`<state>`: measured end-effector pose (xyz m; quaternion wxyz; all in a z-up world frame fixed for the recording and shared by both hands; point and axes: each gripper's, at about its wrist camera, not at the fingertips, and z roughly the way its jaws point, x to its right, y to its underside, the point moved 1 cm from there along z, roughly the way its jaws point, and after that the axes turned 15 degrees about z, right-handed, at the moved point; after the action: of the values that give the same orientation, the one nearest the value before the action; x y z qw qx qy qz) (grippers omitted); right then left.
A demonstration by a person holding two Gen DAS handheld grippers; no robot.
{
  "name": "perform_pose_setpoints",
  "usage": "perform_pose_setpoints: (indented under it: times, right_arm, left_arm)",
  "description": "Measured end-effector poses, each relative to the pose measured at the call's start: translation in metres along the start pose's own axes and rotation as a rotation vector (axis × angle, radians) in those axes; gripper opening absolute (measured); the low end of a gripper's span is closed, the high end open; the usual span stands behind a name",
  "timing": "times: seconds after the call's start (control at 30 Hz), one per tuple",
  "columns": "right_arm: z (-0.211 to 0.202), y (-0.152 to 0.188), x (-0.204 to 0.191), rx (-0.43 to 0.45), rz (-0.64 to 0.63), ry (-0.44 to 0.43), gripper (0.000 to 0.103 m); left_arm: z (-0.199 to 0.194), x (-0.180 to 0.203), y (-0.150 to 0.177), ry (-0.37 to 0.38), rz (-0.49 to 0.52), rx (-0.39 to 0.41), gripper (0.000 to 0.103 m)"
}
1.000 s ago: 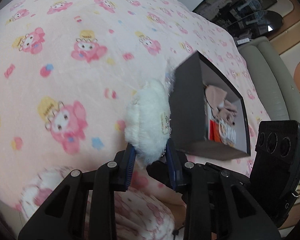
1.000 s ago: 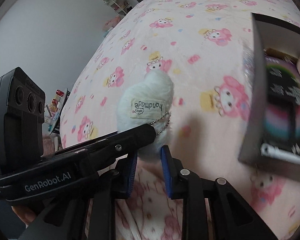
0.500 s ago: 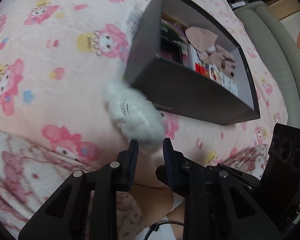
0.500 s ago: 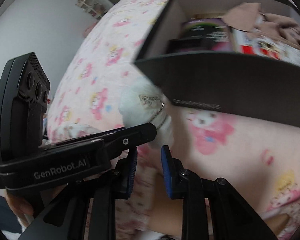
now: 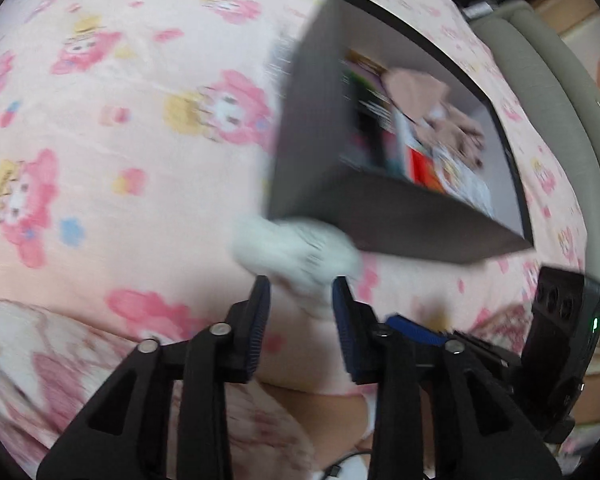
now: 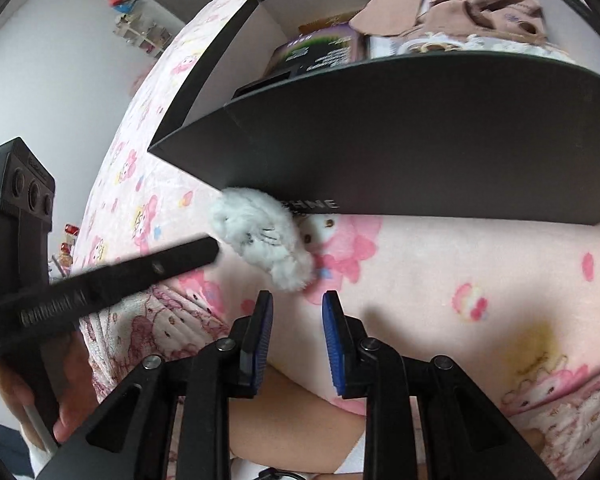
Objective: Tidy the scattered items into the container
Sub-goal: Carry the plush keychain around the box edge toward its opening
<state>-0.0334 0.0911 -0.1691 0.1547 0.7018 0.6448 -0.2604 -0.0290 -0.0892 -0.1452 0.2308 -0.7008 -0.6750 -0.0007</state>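
Note:
A white fluffy plush toy [image 5: 296, 256] [image 6: 264, 236] lies on the pink blanket against the near outer wall of the dark box [image 5: 380, 216] [image 6: 420, 140]. My left gripper [image 5: 300, 284] points down at it. Its jaws are opening, and the toy's lower tuft sits loosely between the blue pads without being pressed. One left finger [image 6: 172, 260] reaches the toy's side in the right wrist view. My right gripper [image 6: 297, 296] stands open just short of the toy, with nothing between its pads. Inside the box lie a beige cloth [image 6: 452, 8], a purple packet [image 6: 320, 50] and a red and white packet [image 5: 432, 168].
The pink cartoon-print blanket [image 5: 120, 140] covers the bed. A person's patterned sleeve and bare skin [image 6: 300, 420] lie under both grippers. A grey sofa edge [image 5: 556, 92] runs beyond the box. The right gripper's body [image 5: 560, 340] sits low at the right of the left wrist view.
Both grippers came down and toward the box. The plush went from hanging in the left jaws to lying by the box's near wall. The left jaws have widened.

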Motion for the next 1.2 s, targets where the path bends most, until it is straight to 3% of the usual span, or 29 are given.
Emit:
perform_pose_setpoints:
  times: [0.1,0.27,0.37,0.47,0.73,0.9,1.13,1.2]
  right_arm:
    - [0.017,-0.003,-0.008,-0.015,-0.015,0.000,0.031]
    - [0.050,-0.010,-0.008,-0.012,-0.002,0.042,0.031]
    - [0.059,-0.011,-0.003,-0.019,0.011,0.020,0.031]
    - [0.056,-0.013,0.001,-0.024,0.038,-0.013,0.026]
    - [0.013,-0.013,0.006,0.028,0.073,-0.077,0.024]
    - [0.003,-0.013,0.008,0.102,0.040,0.027,0.024]
    - [0.031,-0.015,0.019,0.051,0.130,-0.006,0.028]
    - [0.037,-0.015,0.019,0.043,0.136,-0.005,0.028]
  left_arm:
    - [0.010,-0.012,-0.010,0.016,0.028,0.017,0.044]
    - [0.033,-0.022,-0.021,0.061,0.017,0.010,0.045]
    - [0.043,-0.023,-0.019,0.076,-0.005,-0.012,0.050]
    - [0.045,-0.023,-0.018,0.138,0.000,-0.033,0.049]
    - [0.044,0.008,-0.005,0.180,0.151,-0.067,0.046]
    - [0.038,-0.009,-0.002,0.149,0.047,-0.019,0.046]
    - [0.059,-0.007,-0.012,0.136,0.021,-0.061,0.048]
    - [0.064,-0.004,-0.013,0.173,0.035,-0.081,0.047]
